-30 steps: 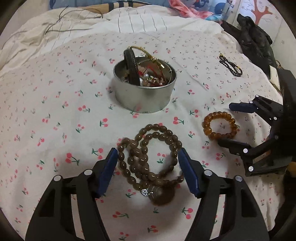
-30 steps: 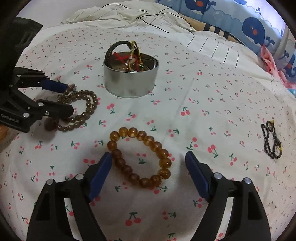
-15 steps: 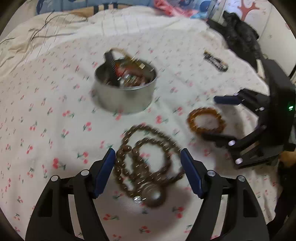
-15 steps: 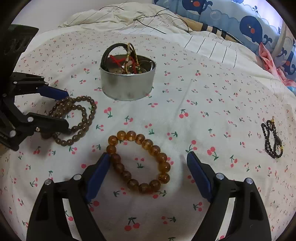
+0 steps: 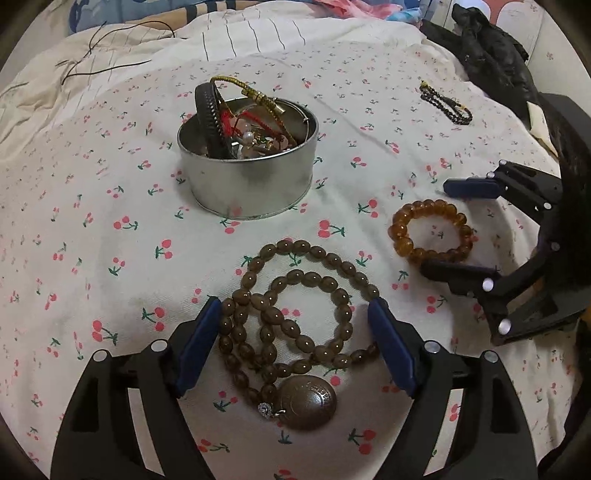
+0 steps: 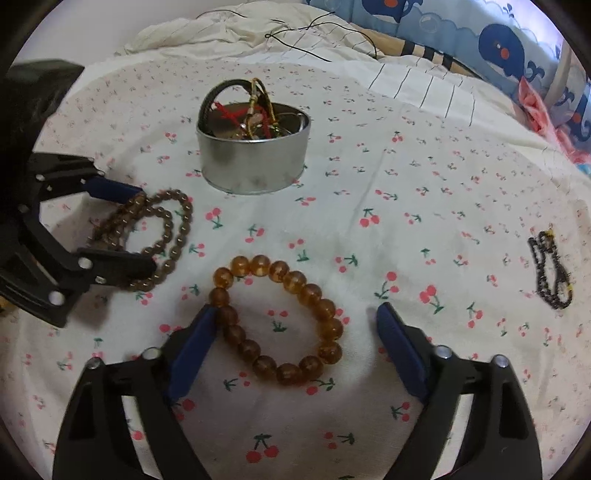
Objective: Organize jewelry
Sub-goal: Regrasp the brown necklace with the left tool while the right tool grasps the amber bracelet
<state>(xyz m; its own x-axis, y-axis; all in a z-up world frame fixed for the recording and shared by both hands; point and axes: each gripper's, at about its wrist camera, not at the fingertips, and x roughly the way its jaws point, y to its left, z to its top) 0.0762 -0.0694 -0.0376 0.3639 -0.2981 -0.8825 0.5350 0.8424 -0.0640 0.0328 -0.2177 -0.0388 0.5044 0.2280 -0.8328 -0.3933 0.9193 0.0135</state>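
Observation:
A round metal tin (image 5: 248, 173) holding several bracelets stands on the cherry-print sheet; it also shows in the right wrist view (image 6: 255, 155). A brown bead necklace with a round pendant (image 5: 295, 317) lies coiled between the fingers of my open left gripper (image 5: 295, 332). An amber bead bracelet (image 6: 277, 321) lies between the fingers of my open right gripper (image 6: 295, 332); its left finger touches the beads. The bracelet (image 5: 430, 232) and right gripper (image 5: 465, 229) show in the left wrist view. A small black bead bracelet (image 6: 552, 273) lies far right.
The cherry-print sheet (image 5: 92, 221) covers a soft bed. A striped cream blanket with a thin black cord (image 6: 306, 33) lies behind the tin. A black garment (image 5: 487, 55) sits at the far right. A whale-print pillow (image 6: 498, 48) is at the back.
Both grippers have dropped lower and closer around their bead pieces. The left view swung and steadied. Both stay open; nothing has been lifted.

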